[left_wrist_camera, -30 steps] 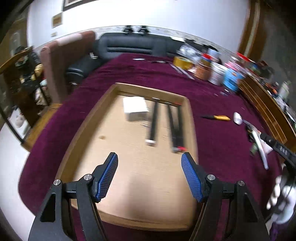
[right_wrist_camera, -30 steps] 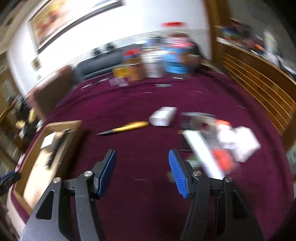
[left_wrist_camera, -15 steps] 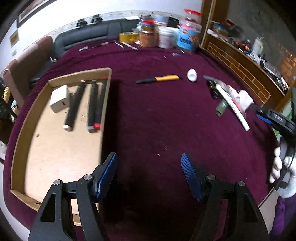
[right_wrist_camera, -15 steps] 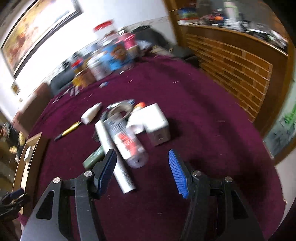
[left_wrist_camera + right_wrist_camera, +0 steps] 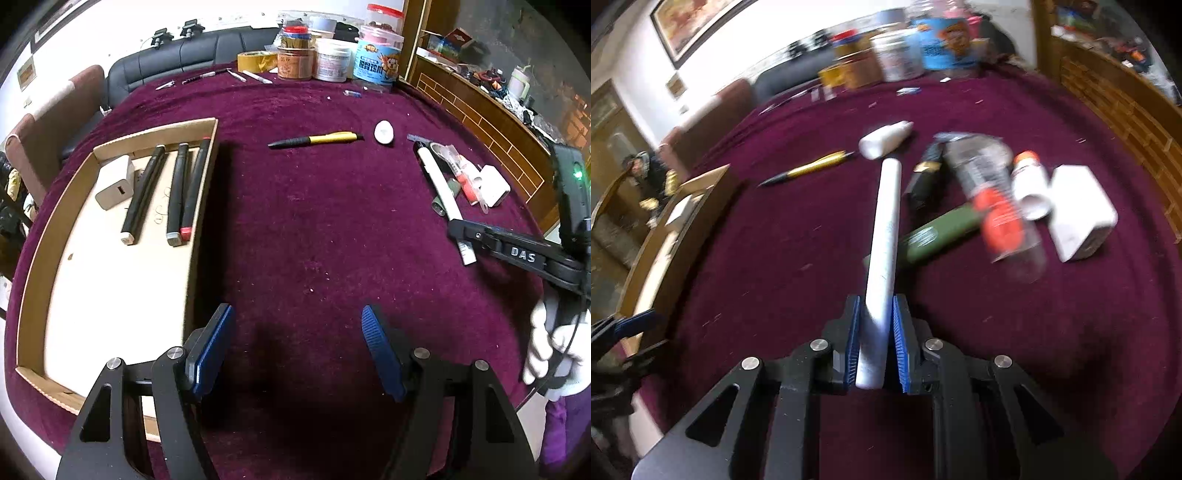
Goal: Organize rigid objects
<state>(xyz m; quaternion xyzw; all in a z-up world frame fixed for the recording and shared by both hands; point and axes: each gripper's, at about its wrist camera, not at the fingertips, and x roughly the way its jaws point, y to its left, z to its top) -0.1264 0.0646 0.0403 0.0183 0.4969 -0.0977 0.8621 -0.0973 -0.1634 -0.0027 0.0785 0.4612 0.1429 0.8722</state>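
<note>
Lettering "DAS" marks right gripper [image 5: 456, 230], clamping white tube [image 5: 884, 236].

Dim fisheye views, right blurred

white wall [image 5: 122, 22] | black sofa [image 5: 192, 51] | wooden counter [image 5: 491, 122]

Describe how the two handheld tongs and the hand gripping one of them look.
Both tongs, left and right, are matte black angular frames with triangular cut-outs, silver screws and ribbed blue pads. The right one's side reads "DAS" in white, its housing shows a green light, and a thin black cable hangs from it. The hand wears a white glove.
</note>
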